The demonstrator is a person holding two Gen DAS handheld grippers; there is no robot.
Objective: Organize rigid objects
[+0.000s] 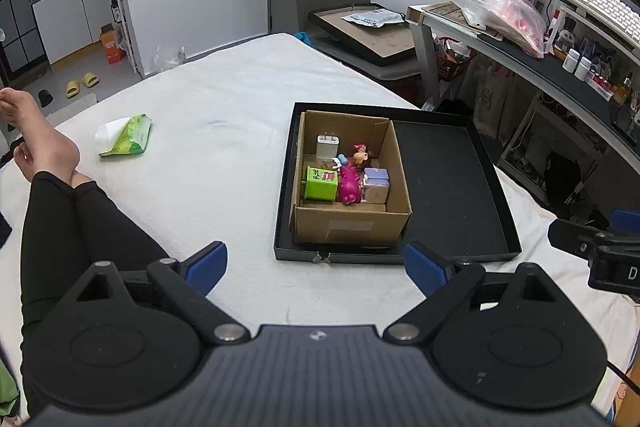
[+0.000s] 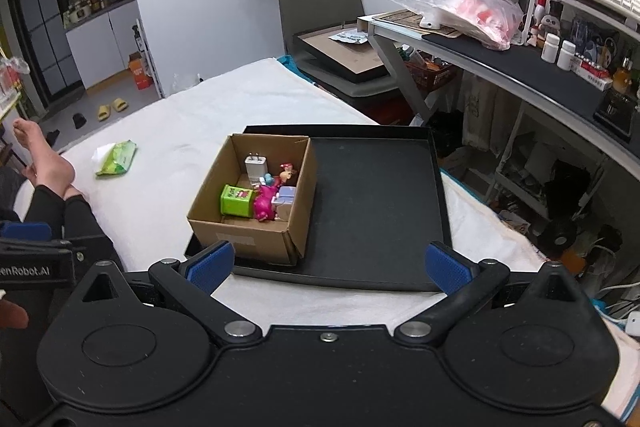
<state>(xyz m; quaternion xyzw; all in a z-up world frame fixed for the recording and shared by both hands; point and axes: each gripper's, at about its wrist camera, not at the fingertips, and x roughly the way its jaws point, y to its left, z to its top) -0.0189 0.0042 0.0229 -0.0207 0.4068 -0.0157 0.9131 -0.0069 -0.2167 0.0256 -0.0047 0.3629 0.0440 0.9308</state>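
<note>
cardboard box (image 1: 351, 223) of small items is sitting in the black tray's (image 1: 452, 187) left half on the bed. left tool (image 1: 316, 263) and right tool (image 2: 330, 265) are hovering released; only the right view is showing the tray's near rim.

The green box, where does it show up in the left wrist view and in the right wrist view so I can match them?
Left wrist view: green box right of centre, at the near left of the cardboard box, beside the pink toy.
Right wrist view: green box left of centre, again inside the cardboard box, left of the pink toy.
Shared landmark: the white charger standing behind it.
</note>
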